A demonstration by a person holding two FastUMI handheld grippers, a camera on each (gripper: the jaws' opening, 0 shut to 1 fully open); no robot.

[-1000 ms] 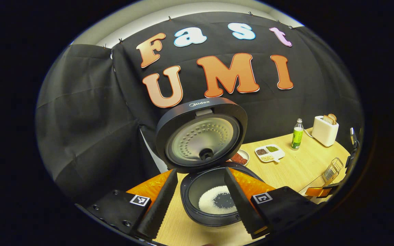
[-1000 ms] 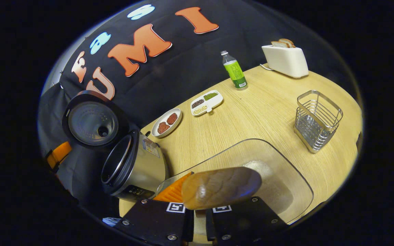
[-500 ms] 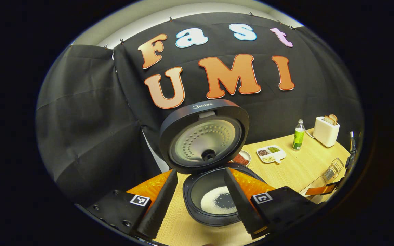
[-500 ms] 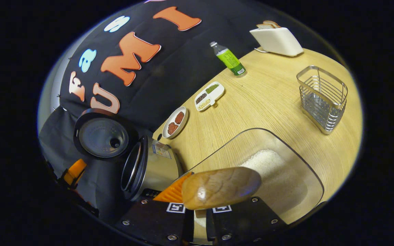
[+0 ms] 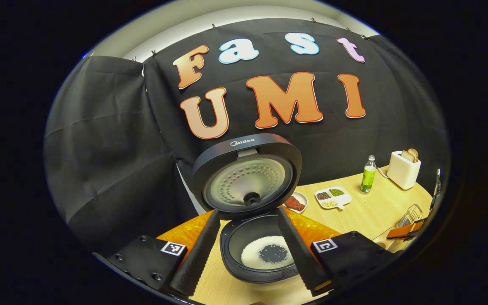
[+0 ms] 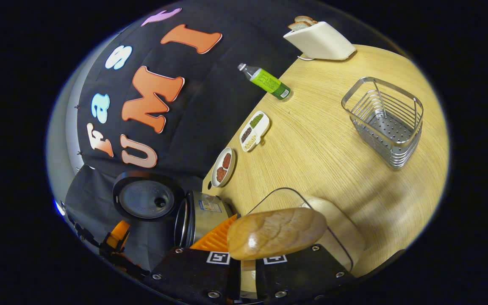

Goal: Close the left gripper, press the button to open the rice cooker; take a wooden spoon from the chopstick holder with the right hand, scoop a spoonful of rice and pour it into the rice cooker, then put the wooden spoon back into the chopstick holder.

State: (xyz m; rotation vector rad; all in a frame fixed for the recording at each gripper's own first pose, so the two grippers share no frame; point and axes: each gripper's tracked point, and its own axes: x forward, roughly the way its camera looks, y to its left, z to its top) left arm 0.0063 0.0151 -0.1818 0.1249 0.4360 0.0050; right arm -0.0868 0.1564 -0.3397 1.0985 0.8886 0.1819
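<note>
Left gripper view gives us what the other cannot: a look straight down into the open rice cooker (image 5: 261,250), where a ring of white rice (image 5: 267,255) lies on the dark bottom of the pot, with the lid (image 5: 248,176) standing upright behind it. Our left gripper (image 5: 248,250) hangs over the pot with its two fingers spread wide and nothing between them. Far right in this view we see the other gripper (image 5: 403,232) as an orange patch at the table edge.

Right gripper view shows us the wooden spoon (image 6: 275,233), its bowl lying sideways just above the right gripper (image 6: 247,267), whose fingers are pressed together on the handle. Below the spoon sits the clear rice box (image 6: 333,237). The wire chopstick holder (image 6: 386,120) stands well apart on the wooden table (image 6: 320,144), with a toaster (image 6: 318,40), a green bottle (image 6: 265,81), a divided dish of beans (image 6: 253,130) and a small plate (image 6: 223,167) along the wall. The cooker lies low on the left here, seen from the side.

Against a second ago, the right view has rolled, the cooker has slid lower, and the holder now shows its inside; the left view has barely shifted
</note>
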